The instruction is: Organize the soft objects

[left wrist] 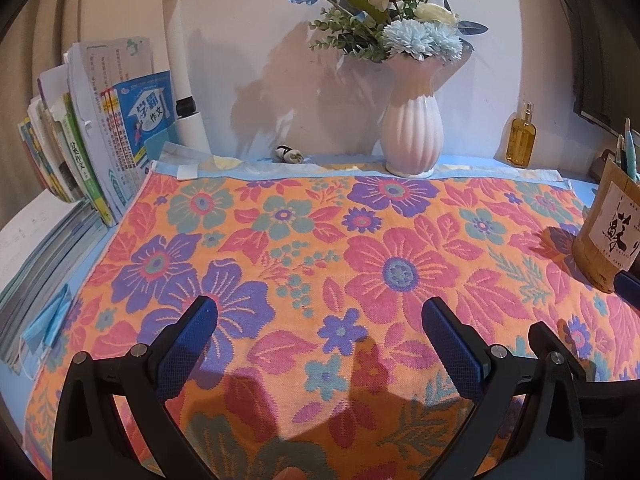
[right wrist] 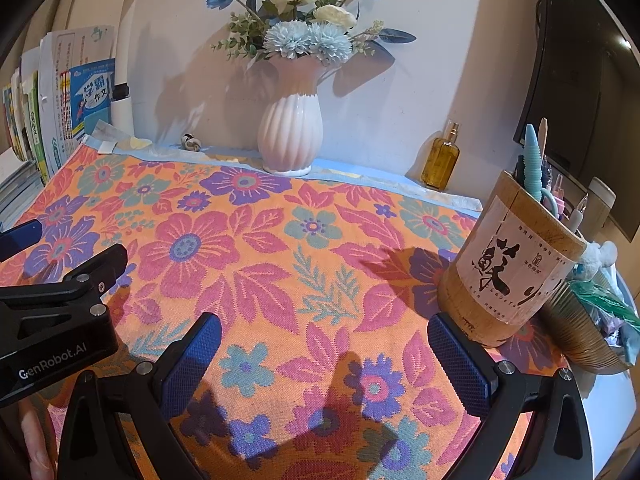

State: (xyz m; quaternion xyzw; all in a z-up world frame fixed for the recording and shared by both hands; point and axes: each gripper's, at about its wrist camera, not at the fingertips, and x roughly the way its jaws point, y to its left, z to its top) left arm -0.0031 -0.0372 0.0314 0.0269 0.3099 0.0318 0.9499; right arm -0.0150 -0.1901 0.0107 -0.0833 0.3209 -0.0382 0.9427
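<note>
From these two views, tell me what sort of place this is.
Most likely a study desk at home: school books stacked at the left, a bamboo pen holder, and a vase of flowers by the wall, behind a floral towel.

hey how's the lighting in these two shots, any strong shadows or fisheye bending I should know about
Left wrist view: warm light, the left tool throws dark shadows onto the floral towel between its fingers; the vase casts a soft shadow on the wall; edges curve and corners vignette. Right wrist view: same bending, the pen holder throws a shadow leftward, the right tool shadows the towel; both sharp.
</note>
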